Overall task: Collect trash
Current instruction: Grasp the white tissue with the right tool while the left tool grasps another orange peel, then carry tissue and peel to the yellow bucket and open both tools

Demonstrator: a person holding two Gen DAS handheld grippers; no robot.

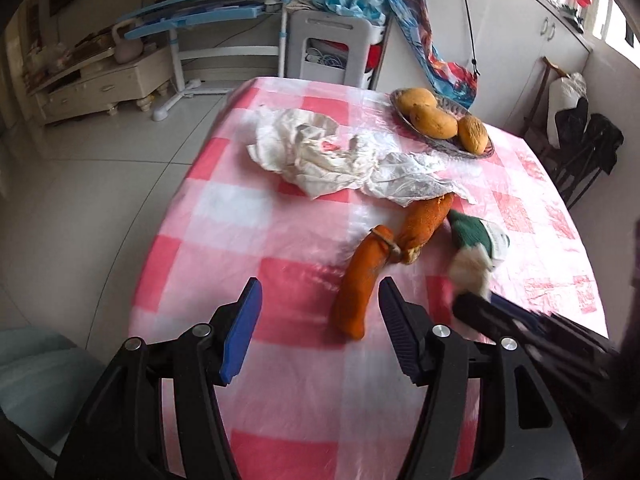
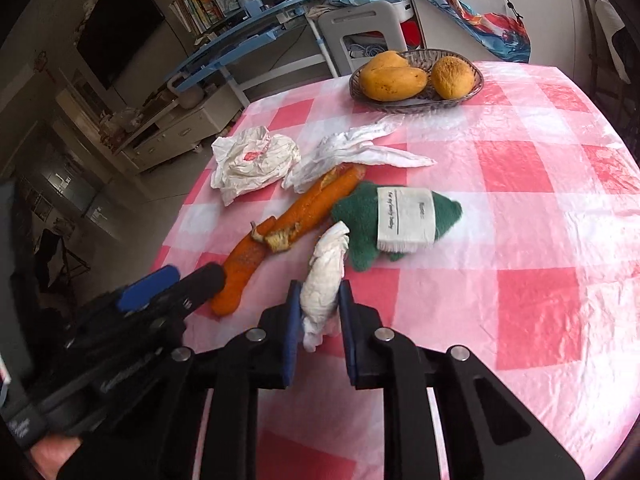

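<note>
My right gripper [image 2: 320,300] is shut on a crumpled white tissue [image 2: 322,280] and holds it just above the checked tablecloth; it shows blurred in the left wrist view [image 1: 472,276]. My left gripper [image 1: 320,300] is open and empty, its right finger close beside the near end of an orange peel strip [image 1: 360,280], which also shows in the right wrist view [image 2: 288,224]. More crumpled white paper [image 1: 320,152] lies farther back, also in the right wrist view [image 2: 256,160]. A green cloth with a white label [image 2: 396,224] lies beside the peel.
A basket of mangoes [image 2: 416,76] stands at the table's far side. The pink-and-white checked table [image 2: 520,200] drops off to a tiled floor on the left. A white stool [image 1: 332,48] and a blue desk [image 1: 208,16] stand beyond the table.
</note>
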